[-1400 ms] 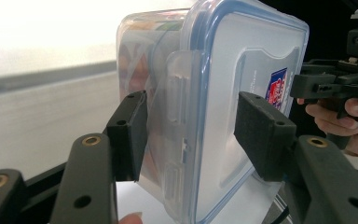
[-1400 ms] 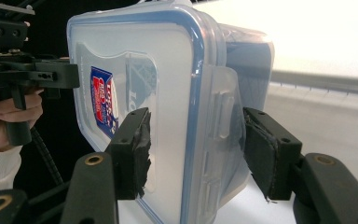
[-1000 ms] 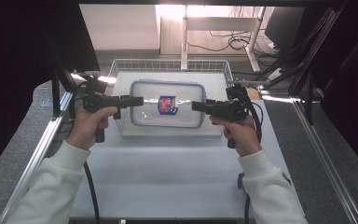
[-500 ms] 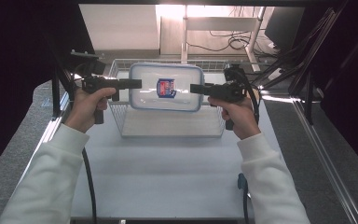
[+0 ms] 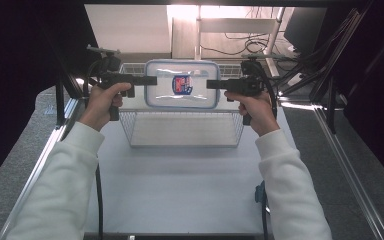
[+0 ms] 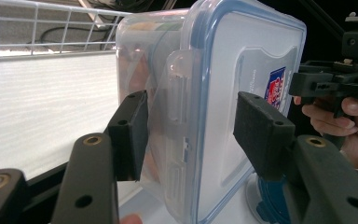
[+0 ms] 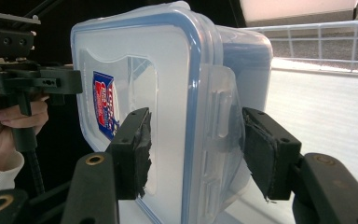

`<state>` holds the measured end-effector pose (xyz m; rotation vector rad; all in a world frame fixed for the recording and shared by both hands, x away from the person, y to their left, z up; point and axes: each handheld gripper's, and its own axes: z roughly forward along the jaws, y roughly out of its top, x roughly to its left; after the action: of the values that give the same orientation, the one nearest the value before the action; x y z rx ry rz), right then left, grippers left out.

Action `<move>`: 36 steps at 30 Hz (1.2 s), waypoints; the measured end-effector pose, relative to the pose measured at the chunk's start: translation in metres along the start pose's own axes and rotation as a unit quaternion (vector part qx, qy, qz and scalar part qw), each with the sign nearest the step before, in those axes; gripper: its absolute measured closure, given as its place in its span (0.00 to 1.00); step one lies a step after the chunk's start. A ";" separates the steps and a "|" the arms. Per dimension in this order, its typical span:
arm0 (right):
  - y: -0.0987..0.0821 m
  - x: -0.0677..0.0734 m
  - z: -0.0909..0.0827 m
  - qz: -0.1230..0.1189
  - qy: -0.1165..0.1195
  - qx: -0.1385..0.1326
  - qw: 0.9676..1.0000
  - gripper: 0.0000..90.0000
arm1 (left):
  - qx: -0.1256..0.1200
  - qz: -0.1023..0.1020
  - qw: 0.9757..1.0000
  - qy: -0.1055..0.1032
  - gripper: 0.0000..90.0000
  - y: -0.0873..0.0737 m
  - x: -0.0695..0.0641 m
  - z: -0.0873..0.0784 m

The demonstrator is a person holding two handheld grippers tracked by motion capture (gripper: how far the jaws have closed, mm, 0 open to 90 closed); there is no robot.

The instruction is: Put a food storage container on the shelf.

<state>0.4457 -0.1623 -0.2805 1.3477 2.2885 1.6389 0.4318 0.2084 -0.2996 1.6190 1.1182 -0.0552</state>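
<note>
A clear plastic container with a blue-rimmed lid and a red and blue label hangs above the wire basket, its lid towards the high view. My left gripper is shut on its left end. In the left gripper view the left gripper has one pad on the base and the other on the lid, astride a latch. My right gripper is shut on the right end, and the right gripper view shows the right gripper clamped over that latch. Something pinkish shows through the wall.
The basket stands on the far half of a white table with metal rails along both sides. Dark curtains flank it. Cables and furniture lie beyond the far edge. A small blue object sits by the right sleeve.
Both grippers have carried the container up out of the basket and farther from the person. It now hangs over the basket's far part. Both grips stay the same.
</note>
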 end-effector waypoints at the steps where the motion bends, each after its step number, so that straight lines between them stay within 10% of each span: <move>1: 0.001 -0.003 0.001 0.002 0.000 0.000 1.000 0.49 | 0.001 -0.003 1.000 -0.001 0.51 0.001 0.002 0.003; 19: 0.015 -0.033 0.024 0.071 0.001 0.011 0.997 0.47 | -0.002 -0.050 0.999 0.001 0.52 0.010 0.025 0.022; 36: 0.019 -0.048 0.045 0.186 -0.023 -0.007 0.982 0.44 | -0.003 -0.123 0.992 -0.012 0.47 0.013 0.048 0.037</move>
<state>0.5088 -0.1573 -0.3070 1.8797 2.0898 1.6843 0.4854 0.2107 -0.3306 1.4646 1.2937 -0.2315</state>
